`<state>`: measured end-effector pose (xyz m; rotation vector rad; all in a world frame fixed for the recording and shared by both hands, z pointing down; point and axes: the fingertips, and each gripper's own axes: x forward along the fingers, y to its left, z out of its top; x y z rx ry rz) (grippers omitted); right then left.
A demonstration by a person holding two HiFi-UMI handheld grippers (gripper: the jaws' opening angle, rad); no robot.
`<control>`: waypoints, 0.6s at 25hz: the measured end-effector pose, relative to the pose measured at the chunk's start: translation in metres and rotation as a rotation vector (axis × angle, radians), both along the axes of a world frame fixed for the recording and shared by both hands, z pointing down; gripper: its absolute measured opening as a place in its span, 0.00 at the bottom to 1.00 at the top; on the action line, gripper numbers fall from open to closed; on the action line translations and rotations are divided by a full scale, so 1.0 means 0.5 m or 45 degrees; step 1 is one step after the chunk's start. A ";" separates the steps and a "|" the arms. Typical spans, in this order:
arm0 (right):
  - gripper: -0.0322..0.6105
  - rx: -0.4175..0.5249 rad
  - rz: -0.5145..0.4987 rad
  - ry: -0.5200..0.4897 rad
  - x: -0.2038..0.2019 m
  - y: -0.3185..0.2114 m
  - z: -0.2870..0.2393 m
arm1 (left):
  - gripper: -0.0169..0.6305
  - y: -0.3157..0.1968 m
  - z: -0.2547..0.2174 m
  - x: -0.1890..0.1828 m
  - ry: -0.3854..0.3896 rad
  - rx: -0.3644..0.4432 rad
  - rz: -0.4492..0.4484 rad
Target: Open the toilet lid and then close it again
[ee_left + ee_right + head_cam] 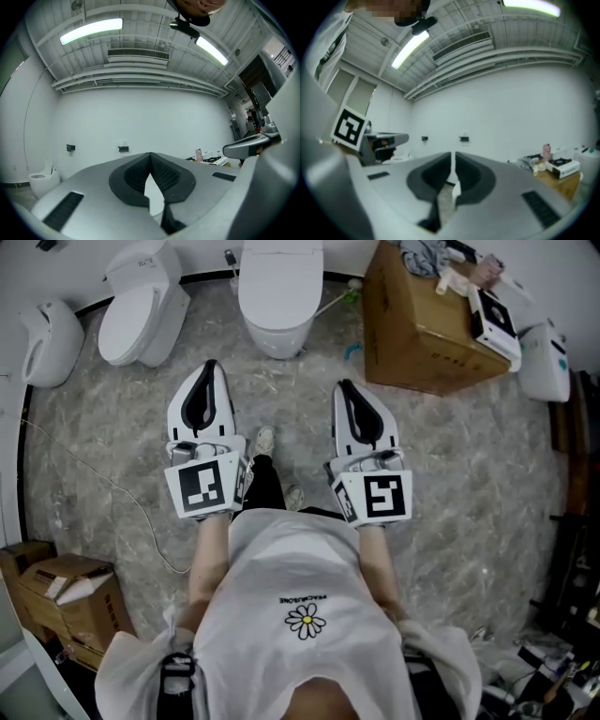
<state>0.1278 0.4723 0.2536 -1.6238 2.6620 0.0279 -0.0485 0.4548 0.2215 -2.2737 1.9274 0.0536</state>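
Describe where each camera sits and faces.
Head view: on the head, steeply down at floor and toilet; left gripper, right gripper, forearms, shirt show.
Left gripper view: on the left gripper, facing the white wall; its shut jaws show.
Right gripper view: on the right gripper, toward that wall; its shut jaws show.
Shared: each gripper view catches the other gripper.

White toilet (277,339) straight ahead, its smooth oval lid (278,285) flat down

The toilet (279,296) is white, the floor (469,456) grey and marbled, the box (422,334) brown. The left claw (208,371) and right claw (345,390) are white with black pads and black-and-white square markers.
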 end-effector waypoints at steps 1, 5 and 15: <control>0.10 -0.004 0.001 0.000 0.001 -0.007 0.003 | 0.06 -0.008 0.002 -0.001 0.003 0.000 -0.001; 0.10 -0.011 0.019 -0.009 0.002 -0.043 0.015 | 0.06 -0.050 0.019 -0.008 0.008 -0.011 0.013; 0.10 -0.048 0.052 0.035 -0.037 -0.245 0.032 | 0.06 -0.259 0.049 -0.056 0.070 -0.025 0.043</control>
